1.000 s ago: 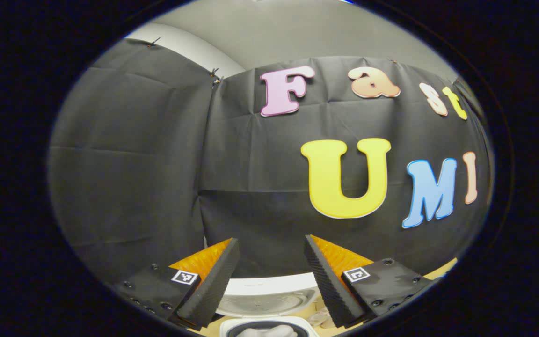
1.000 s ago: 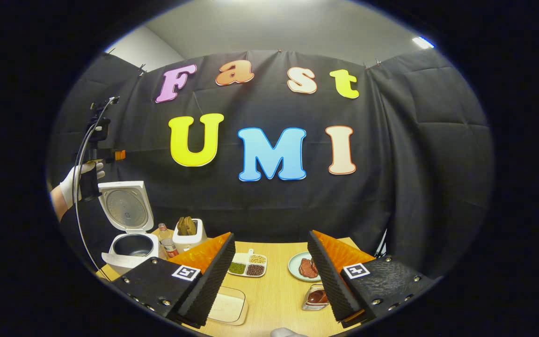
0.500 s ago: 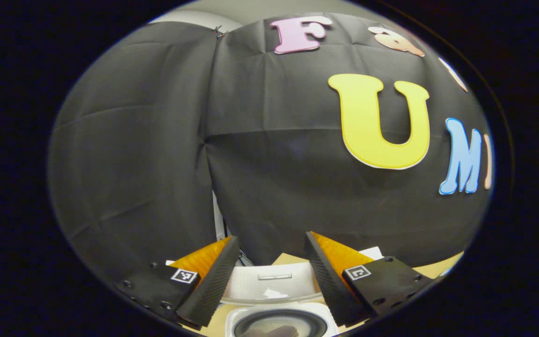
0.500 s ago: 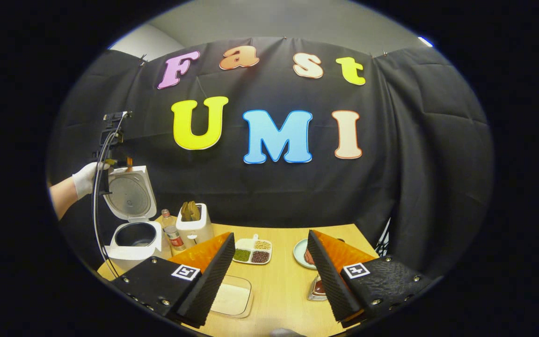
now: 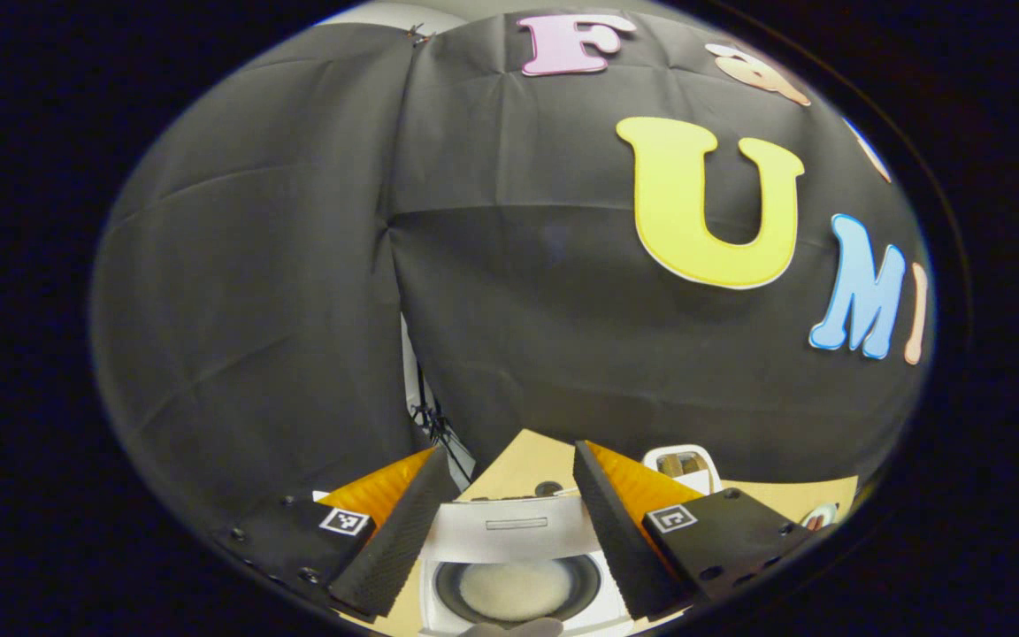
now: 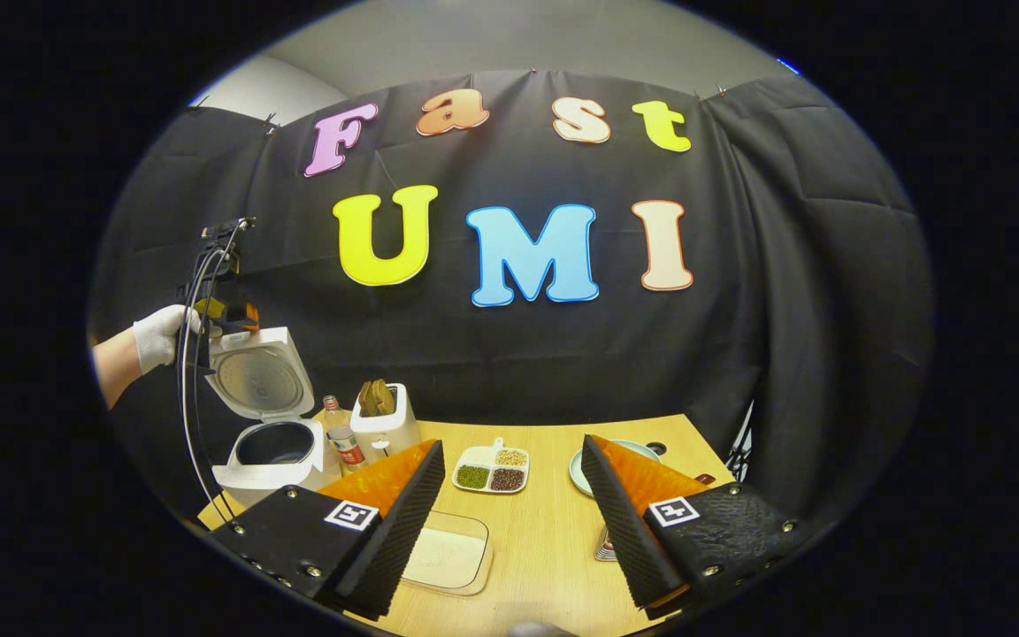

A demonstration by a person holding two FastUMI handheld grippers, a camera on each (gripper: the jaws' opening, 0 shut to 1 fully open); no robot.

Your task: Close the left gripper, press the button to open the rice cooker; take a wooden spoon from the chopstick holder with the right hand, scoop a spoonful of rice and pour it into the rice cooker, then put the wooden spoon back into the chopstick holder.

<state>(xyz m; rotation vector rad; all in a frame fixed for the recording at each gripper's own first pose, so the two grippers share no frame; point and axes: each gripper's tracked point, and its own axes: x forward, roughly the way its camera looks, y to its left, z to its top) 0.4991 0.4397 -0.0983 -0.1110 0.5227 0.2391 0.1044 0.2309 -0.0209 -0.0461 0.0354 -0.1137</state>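
Note:
The white rice cooker point(image 6: 266, 460) stands at the table's left with its lid point(image 6: 257, 380) up. My left gripper point(image 6: 228, 314), held by a gloved hand point(image 6: 156, 336), hovers at the lid's top edge. In the left gripper view that gripper point(image 5: 509, 531) is open, its fingers on either side of the raised lid point(image 5: 514, 526), above the inner pot point(image 5: 518, 588), whose bottom looks pale. The white chopstick holder point(image 6: 383, 425) with wooden spoons stands right of the cooker. My right gripper point(image 6: 514, 522) is open and empty above a clear box of rice point(image 6: 448, 557).
A small bottle point(image 6: 333, 411) and a can point(image 6: 350, 447) stand between cooker and holder. A sectioned dish of beans point(image 6: 492, 478) lies mid-table, a plate point(image 6: 582, 473) to its right. The wooden table point(image 6: 545, 548) ends at the black cloth wall.
My left gripper has come down and tipped toward the cooker, so lid and pot now show between its fingers. The right gripper has shifted a little; more table shows.

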